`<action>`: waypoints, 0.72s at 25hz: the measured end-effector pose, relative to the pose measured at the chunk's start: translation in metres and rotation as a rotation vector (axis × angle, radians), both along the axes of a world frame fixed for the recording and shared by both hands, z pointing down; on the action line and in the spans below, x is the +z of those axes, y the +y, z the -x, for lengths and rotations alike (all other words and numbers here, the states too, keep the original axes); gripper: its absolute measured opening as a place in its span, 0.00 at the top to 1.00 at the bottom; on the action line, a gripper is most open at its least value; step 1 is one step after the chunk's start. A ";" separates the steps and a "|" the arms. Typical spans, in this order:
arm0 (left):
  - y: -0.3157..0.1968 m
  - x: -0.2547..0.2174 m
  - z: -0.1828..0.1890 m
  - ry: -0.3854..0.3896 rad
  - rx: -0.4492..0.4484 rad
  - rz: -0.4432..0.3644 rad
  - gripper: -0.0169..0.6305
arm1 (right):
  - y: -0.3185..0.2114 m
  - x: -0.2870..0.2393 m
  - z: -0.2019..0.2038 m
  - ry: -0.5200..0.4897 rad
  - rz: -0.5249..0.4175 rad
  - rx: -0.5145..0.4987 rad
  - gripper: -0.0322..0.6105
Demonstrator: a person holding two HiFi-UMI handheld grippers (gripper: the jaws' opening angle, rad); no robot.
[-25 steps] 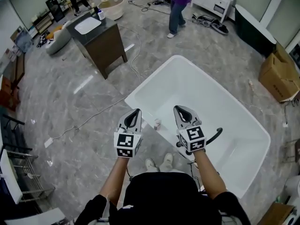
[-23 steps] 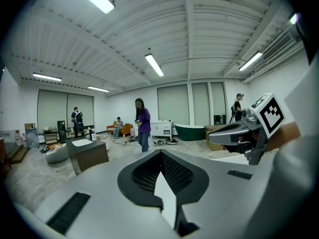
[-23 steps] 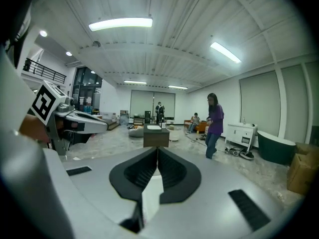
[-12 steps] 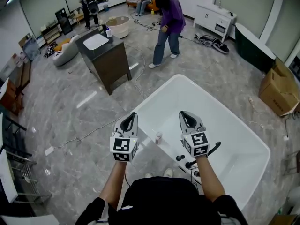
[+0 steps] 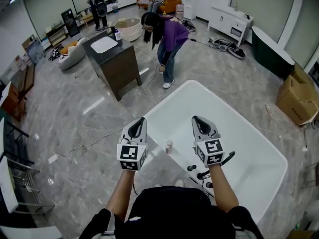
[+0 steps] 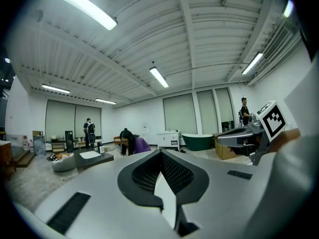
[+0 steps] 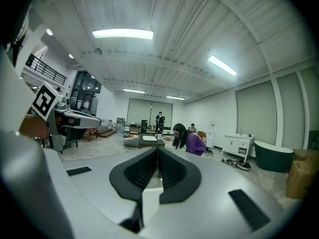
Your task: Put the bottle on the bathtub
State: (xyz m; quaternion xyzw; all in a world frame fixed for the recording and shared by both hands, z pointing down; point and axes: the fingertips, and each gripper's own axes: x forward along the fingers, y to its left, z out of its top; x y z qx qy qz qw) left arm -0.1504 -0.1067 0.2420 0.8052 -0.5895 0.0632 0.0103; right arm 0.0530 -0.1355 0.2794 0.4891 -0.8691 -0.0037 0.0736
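A small pale bottle (image 5: pixel 169 146) stands upright on the near left rim of the white bathtub (image 5: pixel 259 133). My left gripper (image 5: pixel 141 119) hovers just left of the bottle and above it, shut and empty. On the other side of the bottle, over the tub, my right gripper (image 5: pixel 197 118) is held the same way, jaws together with nothing between them. In the left gripper view the left gripper (image 6: pixel 160 153) points level across the room, and so does the right gripper (image 7: pixel 157 151) in its own view. The bottle shows in neither gripper view.
A person in a purple top (image 5: pixel 167 36) bends over just beyond the tub's far corner. A dark vanity cabinet (image 5: pixel 117 63) with a white basin stands at the back left. Black tap fittings (image 5: pixel 202 174) sit on the near rim. A cardboard box (image 5: pixel 297 88) lies at the right, and cables (image 5: pixel 94 138) cross the floor.
Both grippers have risen slightly, still shut. The view has tilted up to show more of the room. The person in purple has walked nearer the tub and bent over.
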 end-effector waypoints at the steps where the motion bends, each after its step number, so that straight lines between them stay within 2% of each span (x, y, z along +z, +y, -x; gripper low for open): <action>1: 0.000 0.000 0.000 0.002 0.001 -0.003 0.95 | 0.000 -0.001 0.000 -0.001 -0.002 -0.001 0.91; 4: 0.000 0.001 -0.002 0.013 0.009 -0.016 0.95 | -0.001 -0.003 -0.001 -0.003 -0.007 -0.003 0.91; 8: -0.001 0.003 0.000 -0.022 0.009 -0.019 0.95 | -0.002 -0.006 -0.002 -0.004 -0.011 -0.004 0.91; 18: -0.001 0.004 -0.007 -0.028 0.011 -0.018 0.95 | -0.003 -0.004 -0.004 -0.005 -0.010 -0.010 0.91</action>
